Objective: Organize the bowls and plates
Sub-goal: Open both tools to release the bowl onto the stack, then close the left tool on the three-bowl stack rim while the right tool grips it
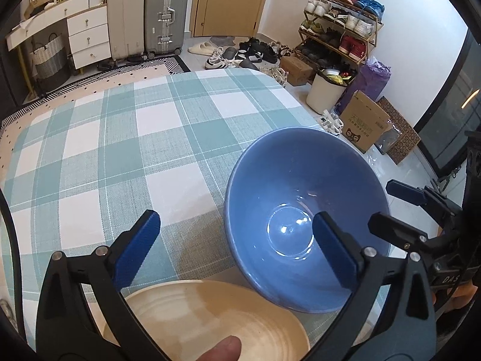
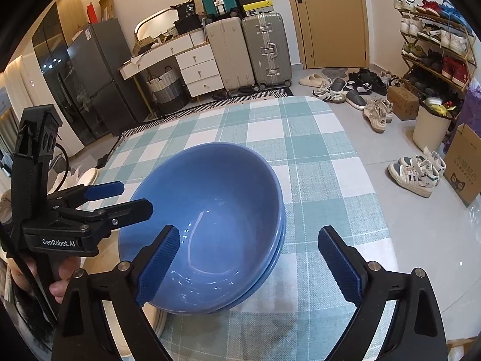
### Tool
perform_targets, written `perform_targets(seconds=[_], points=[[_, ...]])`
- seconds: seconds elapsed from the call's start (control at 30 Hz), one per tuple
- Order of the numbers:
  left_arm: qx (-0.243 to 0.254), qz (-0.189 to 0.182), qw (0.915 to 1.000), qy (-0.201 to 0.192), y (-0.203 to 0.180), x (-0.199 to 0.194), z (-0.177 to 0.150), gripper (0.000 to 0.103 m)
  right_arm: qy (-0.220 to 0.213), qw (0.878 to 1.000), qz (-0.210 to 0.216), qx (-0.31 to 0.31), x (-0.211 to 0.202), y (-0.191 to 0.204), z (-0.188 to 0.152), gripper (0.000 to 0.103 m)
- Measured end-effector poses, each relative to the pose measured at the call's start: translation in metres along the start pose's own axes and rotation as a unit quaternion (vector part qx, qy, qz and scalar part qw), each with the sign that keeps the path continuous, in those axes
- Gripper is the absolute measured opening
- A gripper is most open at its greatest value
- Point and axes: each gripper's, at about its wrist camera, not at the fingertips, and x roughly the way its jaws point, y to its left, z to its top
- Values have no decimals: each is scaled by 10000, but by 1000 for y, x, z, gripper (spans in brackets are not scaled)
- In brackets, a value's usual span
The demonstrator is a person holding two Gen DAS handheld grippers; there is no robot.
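Observation:
A blue bowl [image 1: 288, 186] sits on the checked tablecloth [image 1: 120, 150]; the right wrist view shows it nested in a second blue bowl [image 2: 210, 198], with two rims stacked. A cream plate [image 1: 210, 316] lies just in front of the bowls. My left gripper [image 1: 237, 245] is open: one finger hangs over the bowl's inside, the other over the cloth. My right gripper [image 2: 249, 264] is open too, with its left finger over the bowl's near rim and its right finger beyond the bowl's side. Neither grips anything. Each gripper shows in the other's view, right gripper [image 1: 381, 203] and left gripper [image 2: 136, 197].
The bowls stand near the table's right edge [image 2: 369, 210], with floor beyond. A person's fingertip [image 1: 222, 349] shows over the cream plate. Another pale plate [image 2: 88, 176] lies at the left. Shoes [image 2: 415, 171], a bin [image 1: 326, 91] and boxes crowd the floor.

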Motion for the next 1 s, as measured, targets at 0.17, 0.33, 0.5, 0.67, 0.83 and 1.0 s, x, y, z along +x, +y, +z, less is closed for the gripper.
perform_targets(seconds=[0.17,0.33,0.5,0.67,0.83,1.0], points=[[4,-14,10000,-87,-1,3,-4,101,3,10000,5,81,5,-7,-5,95],[14,7,9999,-149,-2,8,-9,101,-46,9997,116,190,8,-14,-11,95],[-27,-39,9997,-247,-2,9,-13,101,-93,9991,271,316,10,-20,-14,95],[-89,-145,9998,-108,0,14,-16,101,-164,9981,441,390,13,-24,-18,94],[-83,-201,9997,-93,1,17,-19,101,-213,9970,594,451,18,-26,-21,87],[-221,-169,9996,8,5,21,-24,101,-173,9960,716,515,24,-28,-24,81]])
